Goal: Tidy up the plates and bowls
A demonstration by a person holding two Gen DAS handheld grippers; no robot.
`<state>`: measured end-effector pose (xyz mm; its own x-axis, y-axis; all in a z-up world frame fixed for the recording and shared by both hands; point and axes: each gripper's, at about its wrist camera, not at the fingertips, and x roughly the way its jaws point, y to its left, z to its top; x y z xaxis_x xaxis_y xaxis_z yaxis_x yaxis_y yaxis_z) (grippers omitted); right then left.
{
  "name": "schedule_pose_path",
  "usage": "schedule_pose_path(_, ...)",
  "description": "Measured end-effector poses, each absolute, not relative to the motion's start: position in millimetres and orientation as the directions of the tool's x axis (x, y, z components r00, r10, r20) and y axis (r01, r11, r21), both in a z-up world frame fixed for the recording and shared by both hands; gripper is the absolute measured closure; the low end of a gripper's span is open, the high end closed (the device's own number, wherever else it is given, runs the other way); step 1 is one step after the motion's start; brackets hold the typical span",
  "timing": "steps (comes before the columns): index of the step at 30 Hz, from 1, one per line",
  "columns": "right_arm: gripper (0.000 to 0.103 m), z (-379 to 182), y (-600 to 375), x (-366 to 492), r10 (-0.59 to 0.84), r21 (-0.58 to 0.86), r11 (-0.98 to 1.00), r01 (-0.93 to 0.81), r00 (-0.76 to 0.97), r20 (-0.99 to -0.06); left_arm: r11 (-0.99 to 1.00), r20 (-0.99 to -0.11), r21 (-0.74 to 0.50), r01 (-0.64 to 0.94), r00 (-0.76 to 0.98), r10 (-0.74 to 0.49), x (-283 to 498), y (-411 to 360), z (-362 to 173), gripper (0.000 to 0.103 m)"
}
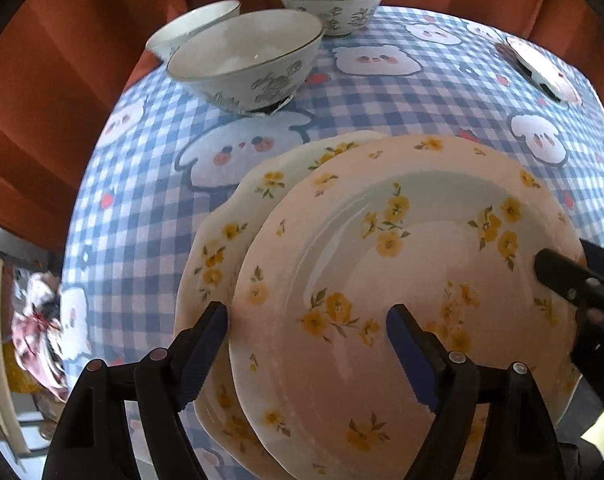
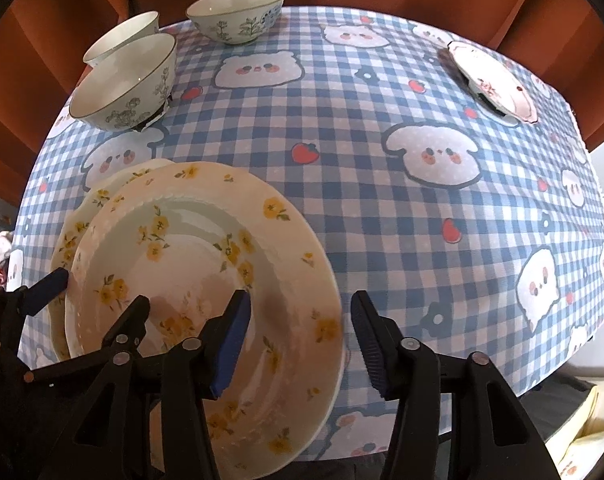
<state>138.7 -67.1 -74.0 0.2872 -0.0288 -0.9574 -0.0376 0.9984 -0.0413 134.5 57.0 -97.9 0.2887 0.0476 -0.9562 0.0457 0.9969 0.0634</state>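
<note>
Face-up floral plate [image 2: 205,280] level, offset rightward atop lower plate [image 2: 71,236].

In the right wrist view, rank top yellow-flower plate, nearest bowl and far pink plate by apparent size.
1. Top plate, by far the largest.
2. Nearest bowl.
3. Pink plate, looks smallest, but it lies far off and is seen at a slant, so its true size is unsure.
</note>
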Motion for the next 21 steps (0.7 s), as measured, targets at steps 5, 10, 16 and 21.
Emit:
schedule_pose_path(5,0.066,-74.7,-65.2,136.8,-0.03,-0.049,0.997,-0.058,0.29,-0.957,1.0,-0.962,0.022,0.016,0.272,0.017,127.2,70.6,-98.1,0.021)
schedule_pose_path(10,0.066,-75.9,-59.9,138.5,-0.022,-0.041,0.997,-0.061,0.286,-0.958,1.0,-0.955,0.012,0.022,0.296,0.005,119.5,73.5,-85.8,0.021)
schedule_pose_path(16,0.066,-82.3,-51.9,140.9,0.002,-0.015,0.998,-0.063,0.267,-0.964,0.999,-0.953,0.026,0.041,0.302,0.012,119.2,76.0,-82.4,0.021)
schedule_pose_path(21,0.066,-85.4,-46.1,141.1,-0.013,-0.028,0.998,-0.057,0.258,-0.966,0.998,-0.953,0.026,0.061,0.301,0.006,118.2,76.1,-81.5,0.021)
